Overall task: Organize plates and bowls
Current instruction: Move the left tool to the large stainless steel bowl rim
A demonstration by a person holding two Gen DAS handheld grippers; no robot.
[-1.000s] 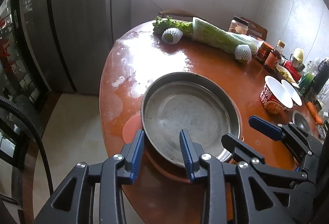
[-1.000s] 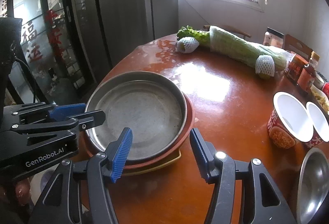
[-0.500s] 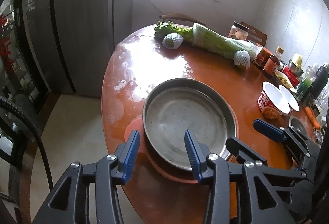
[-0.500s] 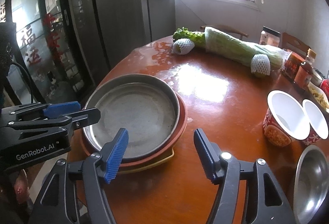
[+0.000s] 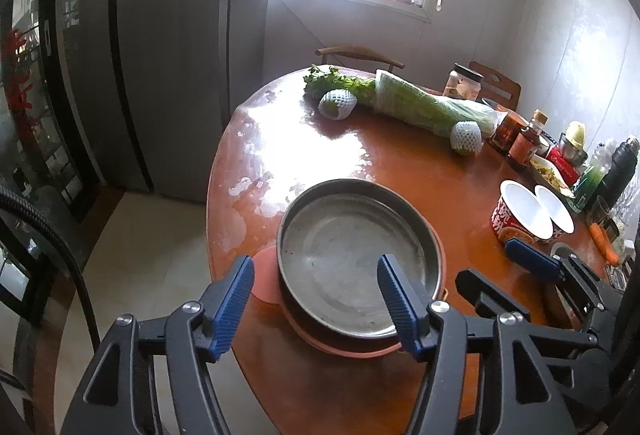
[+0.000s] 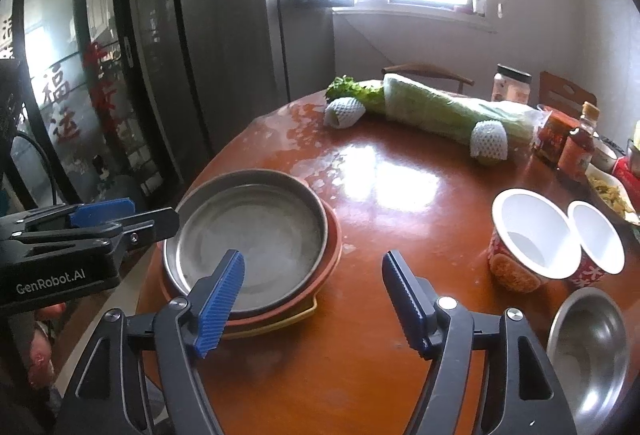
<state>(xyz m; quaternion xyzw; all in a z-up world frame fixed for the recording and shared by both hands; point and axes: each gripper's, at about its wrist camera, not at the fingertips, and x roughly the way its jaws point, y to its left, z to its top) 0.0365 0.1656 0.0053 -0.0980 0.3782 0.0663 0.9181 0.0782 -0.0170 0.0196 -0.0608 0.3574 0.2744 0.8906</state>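
Observation:
A round steel pan (image 5: 352, 259) (image 6: 248, 235) sits stacked on a reddish plate (image 6: 332, 255) and a yellow plate (image 6: 280, 327) at the near left edge of the round wooden table (image 6: 400, 187). A pink plate (image 5: 264, 275) pokes out beneath the stack. My left gripper (image 5: 316, 299) is open and empty, raised just in front of the pan. My right gripper (image 6: 312, 299) is open and empty, above the table right of the stack. A small steel bowl (image 6: 588, 347) lies at the near right. Two white paper bowls (image 6: 532, 231) stand beside it.
Wrapped cabbage (image 6: 448, 111), celery and two foam-netted fruits (image 6: 344, 111) lie at the far side. Jars and sauce bottles (image 6: 576, 147) crowd the far right edge. A carrot (image 5: 604, 247) lies at the right. Chairs stand behind the table; dark cabinets at left.
Both grippers have drawn back and up from the pan stack, and their jaws have opened wider. The left jaws no longer straddle the pan's near rim.

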